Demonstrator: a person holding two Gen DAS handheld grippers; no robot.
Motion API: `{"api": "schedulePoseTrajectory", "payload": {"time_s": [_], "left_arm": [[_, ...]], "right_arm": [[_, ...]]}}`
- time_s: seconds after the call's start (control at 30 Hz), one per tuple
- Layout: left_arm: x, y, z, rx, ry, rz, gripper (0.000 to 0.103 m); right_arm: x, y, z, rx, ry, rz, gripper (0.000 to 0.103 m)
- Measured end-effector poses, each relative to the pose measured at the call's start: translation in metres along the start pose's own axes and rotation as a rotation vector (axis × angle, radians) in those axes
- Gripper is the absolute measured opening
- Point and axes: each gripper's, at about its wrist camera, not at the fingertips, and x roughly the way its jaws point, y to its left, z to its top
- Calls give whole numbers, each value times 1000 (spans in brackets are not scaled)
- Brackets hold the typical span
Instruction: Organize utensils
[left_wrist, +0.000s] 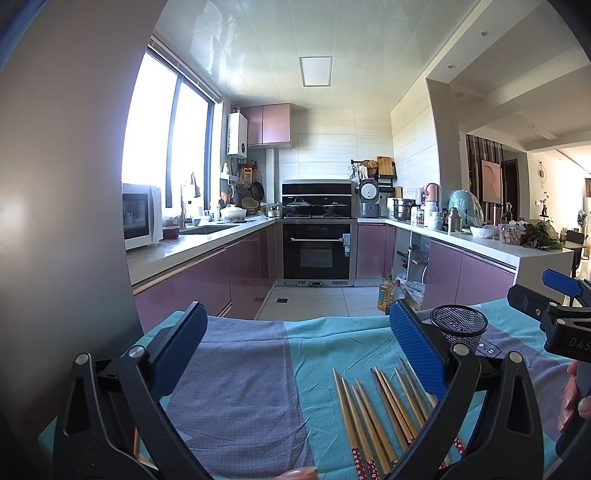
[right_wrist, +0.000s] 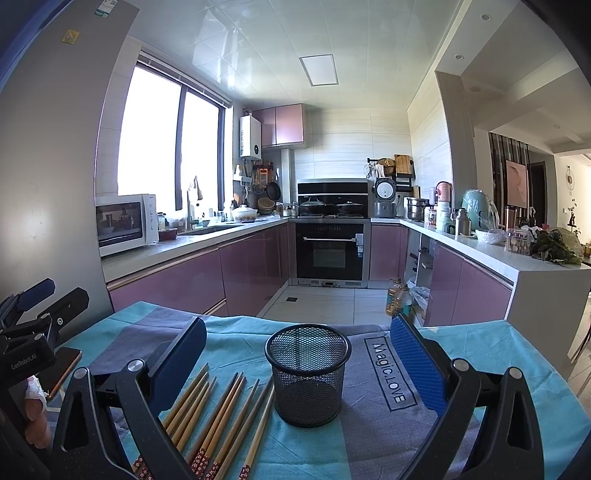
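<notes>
Several wooden chopsticks (left_wrist: 384, 413) with red patterned ends lie side by side on a teal and grey cloth. My left gripper (left_wrist: 295, 347) hovers open above the cloth, its right finger over the chopsticks' right edge. A black mesh cup (right_wrist: 307, 373) stands upright and empty just right of the chopsticks (right_wrist: 218, 417). My right gripper (right_wrist: 299, 365) is open, with the cup between its spread fingers and nothing held. The cup (left_wrist: 458, 326) also shows in the left wrist view, behind the right finger.
The cloth-covered table (right_wrist: 480, 354) ends at a tiled floor, with purple kitchen cabinets beyond. Oil bottles (right_wrist: 397, 297) stand on the floor past the far edge. A grey fridge side (left_wrist: 55, 184) rises close on the left. A phone (right_wrist: 64, 369) lies at the table's left.
</notes>
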Motion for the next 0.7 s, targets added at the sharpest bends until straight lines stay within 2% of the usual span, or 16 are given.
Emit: {"api": "schedulePoseTrajectory", "payload": {"time_s": [0.7], "left_arm": [[-2,2,2,1,-5,2,97]], "right_arm": [[0,0,0,5,4,0,96]]}}
